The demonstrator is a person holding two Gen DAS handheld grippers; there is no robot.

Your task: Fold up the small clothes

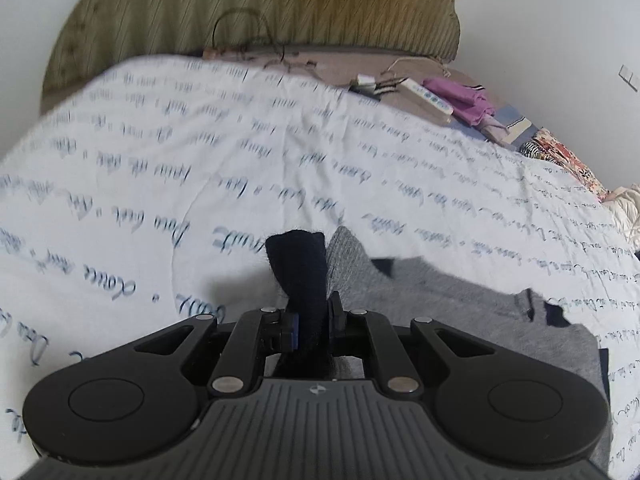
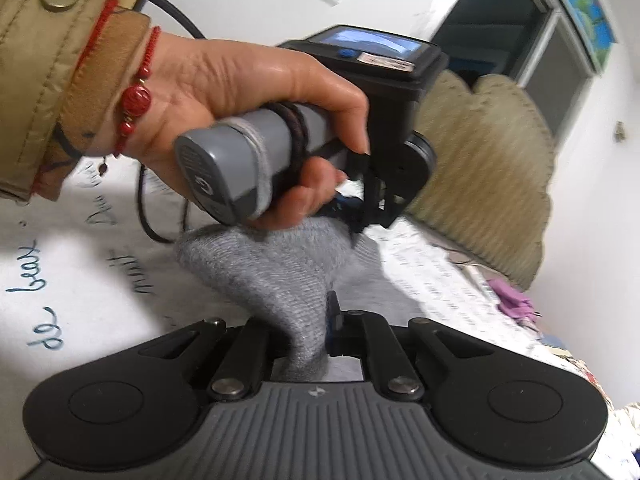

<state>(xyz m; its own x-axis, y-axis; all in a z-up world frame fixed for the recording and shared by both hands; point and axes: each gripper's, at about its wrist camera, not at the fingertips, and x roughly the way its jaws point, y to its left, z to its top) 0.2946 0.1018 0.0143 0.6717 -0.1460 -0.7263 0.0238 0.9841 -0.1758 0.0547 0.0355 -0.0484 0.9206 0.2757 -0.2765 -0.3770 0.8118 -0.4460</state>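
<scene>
On the printed bedspread we found the grey garment, left gripper clamping its navy edge, right gripper clamping grey knit; uneven lifting risked slippage.

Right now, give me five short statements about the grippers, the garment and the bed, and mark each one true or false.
1. The left gripper is shut on the dark navy edge of the grey knit garment. True.
2. The right gripper stands open over bare bedding. False: it is shut on a bunch of the grey knit.
3. The garment lies on a white bedspread printed with blue script. True.
4. A purple cloth lies at the far side of the bed. True.
5. The hand seen from the right wrist wears a plain metal watch. False: it wears red bead bracelets.
</scene>
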